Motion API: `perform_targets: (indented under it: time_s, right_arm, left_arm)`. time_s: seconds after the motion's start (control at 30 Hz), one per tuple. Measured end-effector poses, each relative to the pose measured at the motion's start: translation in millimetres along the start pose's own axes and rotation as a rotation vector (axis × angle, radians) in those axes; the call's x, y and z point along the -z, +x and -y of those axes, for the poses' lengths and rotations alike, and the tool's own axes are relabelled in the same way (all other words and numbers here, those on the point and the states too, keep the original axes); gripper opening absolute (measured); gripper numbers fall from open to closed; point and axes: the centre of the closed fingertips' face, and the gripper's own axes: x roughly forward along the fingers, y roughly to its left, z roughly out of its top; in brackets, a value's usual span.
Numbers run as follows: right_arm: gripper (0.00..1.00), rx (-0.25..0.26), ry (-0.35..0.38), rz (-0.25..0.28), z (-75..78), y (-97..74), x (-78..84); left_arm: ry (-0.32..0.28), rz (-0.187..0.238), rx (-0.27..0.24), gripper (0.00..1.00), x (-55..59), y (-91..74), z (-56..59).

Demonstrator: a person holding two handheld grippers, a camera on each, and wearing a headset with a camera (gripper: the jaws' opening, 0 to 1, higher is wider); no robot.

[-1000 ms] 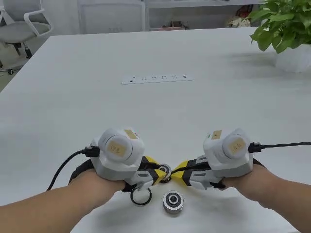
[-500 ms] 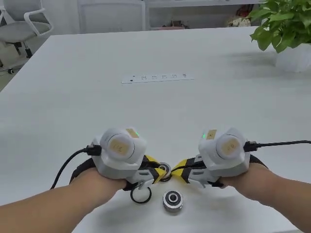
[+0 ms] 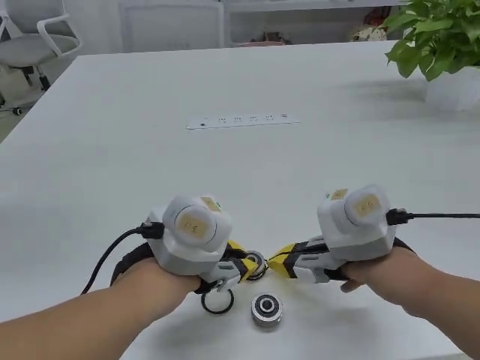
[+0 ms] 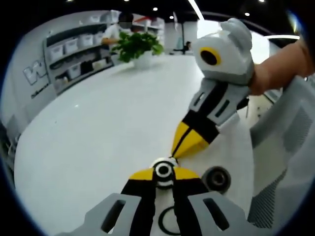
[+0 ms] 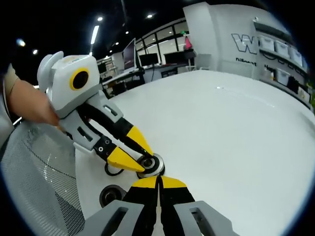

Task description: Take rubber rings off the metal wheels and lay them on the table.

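Partly done: one rubber ring [image 3: 217,301] lying on the table [image 3: 240,172]; metal wheel [image 4: 163,169] being clamped in left hand-held gripper [image 3: 240,268], being probed by closed right hand-held gripper [image 5: 158,182].

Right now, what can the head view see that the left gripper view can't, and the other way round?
The head view takes in the power strip lying far across the table and an office chair beyond it. The left gripper view looks toward wall shelves with bins and ceiling lights. Both views have the plant, the metal wheel in the left gripper, the right gripper with its tip at that wheel, the spare wheel and a loose black ring on the table.
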Motion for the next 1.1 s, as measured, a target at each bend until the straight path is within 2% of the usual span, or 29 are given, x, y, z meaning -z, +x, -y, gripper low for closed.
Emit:
perform_targets:
  time_s: [0.1,0.23,0.37,0.6,0.83,1.1]
  right_arm:
    - [0.00,-0.004,0.009,-0.001,1.1,-0.1,2.2]
    - [0.00,-0.022,0.135,0.039,1.1,-0.7,-0.6]
    - [0.00,-0.033,0.201,0.068,1.3,0.5,-2.7]
    - [0.00,-0.058,0.249,0.097,-3.5,1.4,-6.2]
    - [0.00,-0.075,0.242,0.104,-6.8,3.3,-7.5]
    - [0.00,-0.102,0.288,0.120,-10.0,2.2,-8.6]
  left_arm:
    - [-0.001,0.004,0.003,0.12,-0.4,0.4,0.3]
    - [-0.005,0.013,0.008,0.12,-0.7,0.3,1.0]
    - [-0.011,0.020,0.007,0.12,-0.8,0.2,1.6]
    - [-0.011,0.018,0.003,0.12,-0.7,0.6,1.1]
    - [-0.012,0.018,0.000,0.12,-0.7,0.8,1.2]
    - [-0.009,0.015,0.000,0.12,-0.5,0.8,1.7]
